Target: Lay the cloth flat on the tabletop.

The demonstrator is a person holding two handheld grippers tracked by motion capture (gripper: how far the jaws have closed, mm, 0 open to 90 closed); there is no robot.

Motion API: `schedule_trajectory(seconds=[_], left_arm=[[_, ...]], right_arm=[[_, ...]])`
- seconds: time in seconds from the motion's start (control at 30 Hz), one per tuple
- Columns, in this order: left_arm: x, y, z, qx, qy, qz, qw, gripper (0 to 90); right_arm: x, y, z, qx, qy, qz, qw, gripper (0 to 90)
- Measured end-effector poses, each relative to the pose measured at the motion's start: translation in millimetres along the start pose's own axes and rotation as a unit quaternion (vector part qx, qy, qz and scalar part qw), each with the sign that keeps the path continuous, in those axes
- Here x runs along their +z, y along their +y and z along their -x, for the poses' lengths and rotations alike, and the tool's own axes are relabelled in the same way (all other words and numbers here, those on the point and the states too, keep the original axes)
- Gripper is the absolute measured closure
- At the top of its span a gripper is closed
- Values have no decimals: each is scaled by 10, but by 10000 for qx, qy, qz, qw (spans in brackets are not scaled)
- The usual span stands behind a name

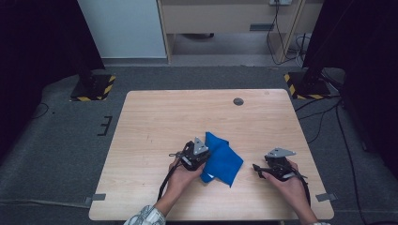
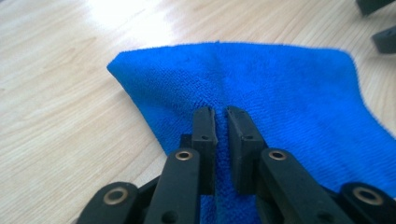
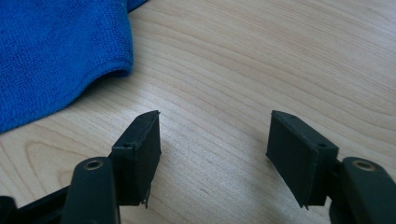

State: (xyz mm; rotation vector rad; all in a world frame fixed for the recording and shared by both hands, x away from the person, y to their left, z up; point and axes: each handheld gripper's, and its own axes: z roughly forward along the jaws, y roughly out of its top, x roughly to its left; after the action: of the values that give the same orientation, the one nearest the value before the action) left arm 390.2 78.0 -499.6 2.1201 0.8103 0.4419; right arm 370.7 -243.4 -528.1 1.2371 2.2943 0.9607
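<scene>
**Left Grip Set on the Cloth; Right Gripper Standing By**

While the blue cloth (image 1: 219,158) lies crumpled near the middle of the counter (image 1: 155,117), toward the person's edge, the left gripper (image 1: 201,161) sits on its left border. In the left gripper view the jaws stand almost together, with a thin ridge of cloth (image 2: 261,88) pinched between the pads. The cloth spreads away beyond the jaws, flat on the wood.

The right gripper (image 1: 263,168) rests on the counter to the right of the cloth, apart from it. Its jaws stand partly open with nothing between them; the right gripper view shows bare wood in the gap and a rolled edge of the cloth (image 3: 56,51) off to the upper left.

Step in hand, as judged: securing the first hold on the cloth, likely ahead of spreading or folding it. The next move appears to call for the right gripper to travel across to the near edge, close on a free corner, and keep tension even so the left pinch does not slip.

Limits of view:
- How much cloth the left pads hold cannot be told; the fold hides its depth.
- The layers and corners of the cloth are hard to separate in the high view.
- The near end of the cloth is cut off behind the left jaws.
</scene>
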Motion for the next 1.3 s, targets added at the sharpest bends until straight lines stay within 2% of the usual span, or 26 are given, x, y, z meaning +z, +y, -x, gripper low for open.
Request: schedule_trajectory(seconds=[0.1, 0.23, 0.27, 0.33, 0.37, 0.4, 0.43, 0.47, 0.5, 0.53, 0.6, 0.67, 0.73, 0.77, 0.83, 0.93, 0.97, 1.07, 1.1, 1.2, 1.3], left_arm=[[-50, 10, -9, -58, -24, 82, 9999, 803], [-43, -46, -85, -74, 71, -49, 9999, 798], [-19, -95, -132, -156, 141, -95, 9997, 752], [-21, -106, -143, -186, 204, -81, 9996, 629], [-60, -104, -146, -166, 273, 45, 9995, 580], [-60, -104, -146, -166, 273, 45, 9995, 562], [-120, -78, -124, -113, 330, 211, 9992, 537], [-120, -78, -124, -113, 330, 211, 9992, 513], [-177, -44, -96, -75, 336, 363, 9987, 488], [-177, -44, -96, -75, 336, 363, 9987, 474], [-213, -1, -52, 3, 271, 387, 9989, 458], [-224, 30, 0, 99, 114, 395, 9991, 445], [-128, 9, 98, 191, -107, 272, 9994, 425], [-128, 9, 98, 191, -107, 272, 9994, 420], [27, -60, 206, 299, -302, 17, 9991, 410], [150, -112, 269, 359, -460, -224, 9980, 380], [180, -131, 283, 414, -449, -285, 9977, 372], [210, -156, 317, 565, -386, -327, 9971, 361], [203, -151, 314, 542, -415, -329, 9971, 367], [209, -175, 307, 517, -466, -349, 9970, 445], [203, -168, 323, 488, -509, -352, 9969, 587]], right_arm=[[-1, 0, -6, -11, -1, 10, 10000, 369], [6, 2, -16, -61, 40, 0, 10000, 422], [5, 1, -24, -108, 56, -2, 9999, 454], [1, 1, -29, -118, 70, -1, 9999, 468], [-5, 2, -35, -138, 89, 27, 9999, 490], [-5, 2, -35, -138, 89, 27, 9999, 490], [-7, 4, -38, -180, 107, 39, 9998, 526], [-7, 5, -37, -208, 125, 40, 9997, 539], [-3, 5, -39, -208, 123, 51, 9997, 556], [-1, 6, -39, -231, 130, 49, 9996, 566], [-2, 7, -41, -239, 141, 39, 9996, 574], [-6, 11, -50, -251, 127, 71, 9996, 582], [-8, 17, -60, -258, 135, 90, 9995, 583], [-8, 18, -62, -262, 157, 73, 9995, 582], [-5, 18, -67, -272, 161, 67, 9995, 571], [-10, 20, -67, -257, 151, 102, 9995, 545], [-9, 20, -65, -249, 151, 107, 9995, 535], [-3, 17, -63, -255, 133, 78, 9996, 519], [-4, 17, -65, -267, 139, 80, 9995, 517], [-10, 18, -77, -257, 137, 92, 9995, 512], [-1, 14, -81, -296, 134, 75, 9994, 511]])
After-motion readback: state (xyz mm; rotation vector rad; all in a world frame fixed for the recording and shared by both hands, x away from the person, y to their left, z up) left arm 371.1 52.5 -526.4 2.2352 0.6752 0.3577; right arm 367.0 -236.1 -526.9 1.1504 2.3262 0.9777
